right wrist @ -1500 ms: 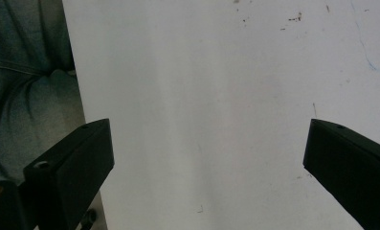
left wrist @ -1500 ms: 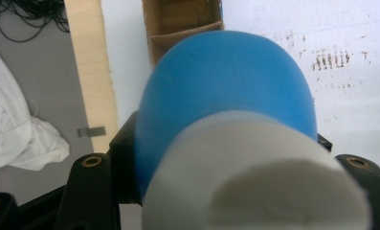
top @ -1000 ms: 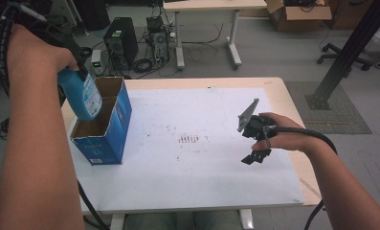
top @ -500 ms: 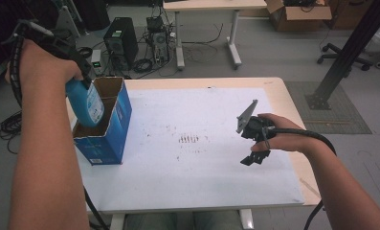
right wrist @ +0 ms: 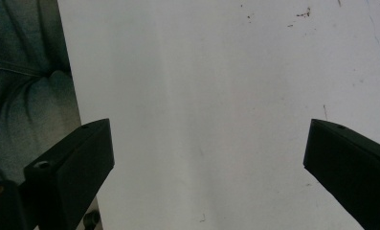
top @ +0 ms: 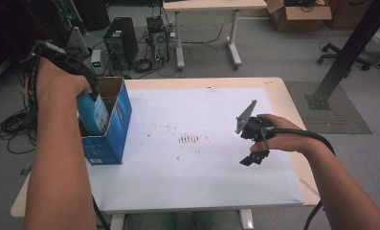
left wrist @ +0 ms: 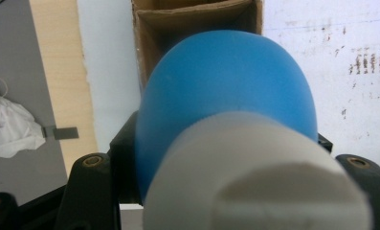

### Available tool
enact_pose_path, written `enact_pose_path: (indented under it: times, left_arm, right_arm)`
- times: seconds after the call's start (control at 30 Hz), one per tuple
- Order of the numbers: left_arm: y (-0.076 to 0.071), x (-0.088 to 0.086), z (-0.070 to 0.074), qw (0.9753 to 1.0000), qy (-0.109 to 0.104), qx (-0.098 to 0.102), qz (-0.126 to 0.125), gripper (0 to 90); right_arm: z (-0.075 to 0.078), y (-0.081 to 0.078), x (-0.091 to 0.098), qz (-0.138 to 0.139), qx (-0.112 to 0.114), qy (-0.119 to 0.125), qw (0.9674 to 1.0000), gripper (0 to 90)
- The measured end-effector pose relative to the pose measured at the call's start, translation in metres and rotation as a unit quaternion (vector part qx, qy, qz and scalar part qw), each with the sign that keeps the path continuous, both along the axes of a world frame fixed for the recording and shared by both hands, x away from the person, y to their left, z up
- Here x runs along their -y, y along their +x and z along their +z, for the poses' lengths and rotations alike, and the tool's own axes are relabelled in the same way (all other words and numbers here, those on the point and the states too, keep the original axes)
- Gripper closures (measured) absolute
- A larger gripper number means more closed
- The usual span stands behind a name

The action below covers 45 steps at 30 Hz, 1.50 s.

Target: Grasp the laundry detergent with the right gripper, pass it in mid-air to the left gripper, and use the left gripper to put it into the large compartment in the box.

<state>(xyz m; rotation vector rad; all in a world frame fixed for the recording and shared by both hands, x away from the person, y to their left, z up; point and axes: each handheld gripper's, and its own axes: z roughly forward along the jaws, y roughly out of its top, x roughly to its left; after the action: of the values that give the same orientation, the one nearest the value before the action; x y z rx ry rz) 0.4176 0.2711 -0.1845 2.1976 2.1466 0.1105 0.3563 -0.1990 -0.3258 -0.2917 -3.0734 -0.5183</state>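
The left gripper (top: 84,88) is positioned at the left edge of the table (top: 278,96), directly above the open blue cardboard box (top: 112,139). Its jaws are clamped on a blue bottle (top: 93,112) with a white cap (left wrist: 259,177). In the high view, the bottle's lower part sits inside the box opening, and its upper part projects above the rim. In the left gripper view, the bottle's rounded blue body lies between the black jaws, cap toward the camera, with the brown box interior (left wrist: 197,19) beyond it.

The box stands upright on the white sheet (top: 197,158) that covers the table. A cluster of small brown marks (top: 188,139) lies near the sheet's centre.

The right gripper (top: 252,155) is located over the right part of the sheet, well apart from the box. Its jaws stand wide apart with nothing between them; the right gripper view shows bare white sheet in the gap.
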Motion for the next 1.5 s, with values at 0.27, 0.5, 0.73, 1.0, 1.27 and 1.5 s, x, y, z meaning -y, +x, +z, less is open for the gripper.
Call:
enact_pose_path:
  times: [0.27, 0.5, 0.73, 1.0, 1.27, 1.5]
  left_arm:
    - [0.002, -0.002, -0.019, 0.9999, 0.001, -0.013, 0.0, 38.7]
    - [0.003, -0.003, -0.035, 0.9999, -0.002, -0.016, -0.001, 38.7]
    - [0.005, -0.003, -0.051, 0.9998, -0.002, -0.022, 0.001, 38.7]
    - [0.006, -0.006, -0.068, 0.9996, -0.003, -0.029, 0.002, 38.7]
    - [0.006, -0.007, -0.08, 0.9994, -0.003, -0.034, 0.002, 38.7]
    - [0.006, -0.006, -0.092, 0.9992, -0.003, -0.039, 0.002, 38.7]
  right_arm:
    - [-0.003, 0.0, -0.001, 0.003, -0.001, -0.002, 1.0, 3.4]
    - [-0.005, -0.001, 0.0, 0.002, -0.001, -0.001, 1.0, 3.3]
    - [-0.006, -0.002, -0.001, 0.002, -0.001, 0.0, 1.0, 3.4]
    - [-0.009, -0.003, -0.003, 0.003, -0.002, -0.002, 1.0, 3.3]
    - [-0.011, -0.002, -0.004, 0.003, -0.002, 0.001, 1.0, 3.3]
    - [-0.012, -0.003, -0.003, 0.003, -0.004, 0.001, 1.0, 3.4]
